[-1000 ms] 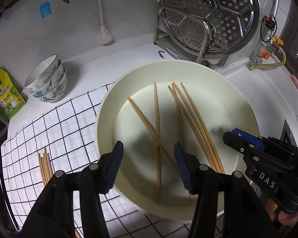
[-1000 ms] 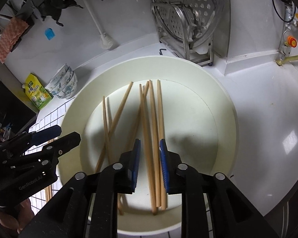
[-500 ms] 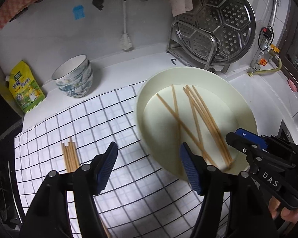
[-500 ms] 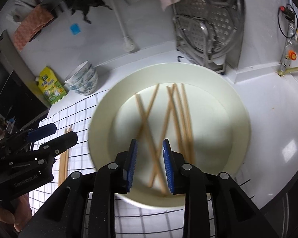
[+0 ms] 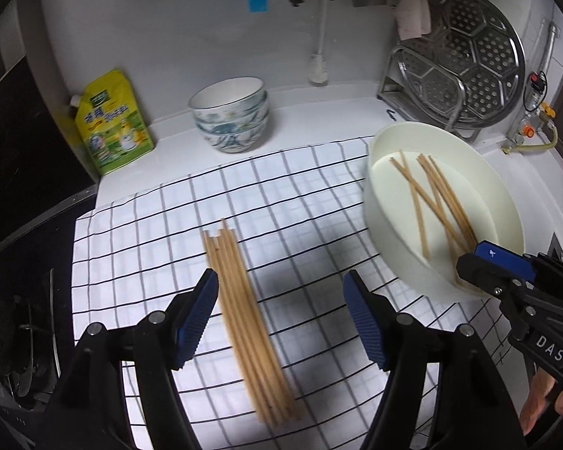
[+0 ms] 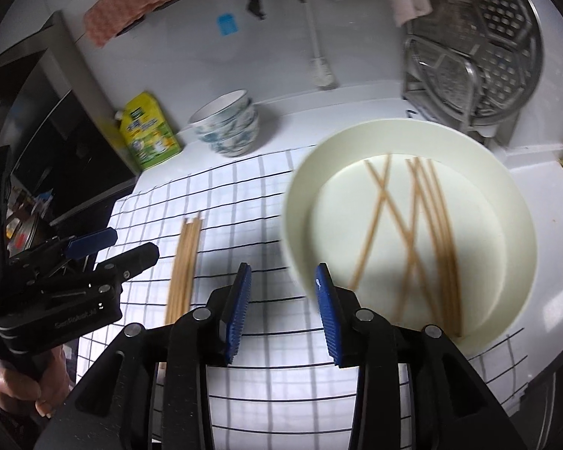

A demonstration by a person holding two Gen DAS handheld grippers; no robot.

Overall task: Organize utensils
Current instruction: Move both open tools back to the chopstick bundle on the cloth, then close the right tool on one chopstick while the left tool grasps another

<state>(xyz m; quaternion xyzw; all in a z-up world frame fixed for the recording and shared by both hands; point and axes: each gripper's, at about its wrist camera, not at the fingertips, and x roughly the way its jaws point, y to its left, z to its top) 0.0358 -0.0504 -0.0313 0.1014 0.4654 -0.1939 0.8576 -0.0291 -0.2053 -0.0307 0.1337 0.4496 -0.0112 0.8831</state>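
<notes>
Chopsticks, two groups, pale wood, thin, plain. Bundle of chopsticks (image 5: pixel 244 322) lies roughly parallel on the checked cloth (image 5: pixel 300 202), tips fanned slightly at the far end; same bundle seen in right view (image 6: pixel 184 262). Loose chopsticks (image 6: pixel 413 232) lie crossed inside the cream basin (image 6: pixel 296 202), several parallel along its right side, two slanting across.

Left gripper (image 5: pixel 281 315) hangs above the cloth, jaws spread wide, nothing between them; bundle passes just beside the left pad. Right gripper (image 6: pixel 283 307) also released, jaws apart and empty, over the cloth at the basin's near-left rim.

Basin's near edge rests on the cloth's right side. Bare cloth between bundle and basin. Beyond the cloth: stacked patterned bowls (image 5: pixel 231 116), a steamer rack (image 5: pixel 465 63) on a metal stand at right.

Writing: "DAS" on right gripper body (image 5: pixel 550 348); yellow pouch (image 5: pixel 110 120) carries print too small to read.
</notes>
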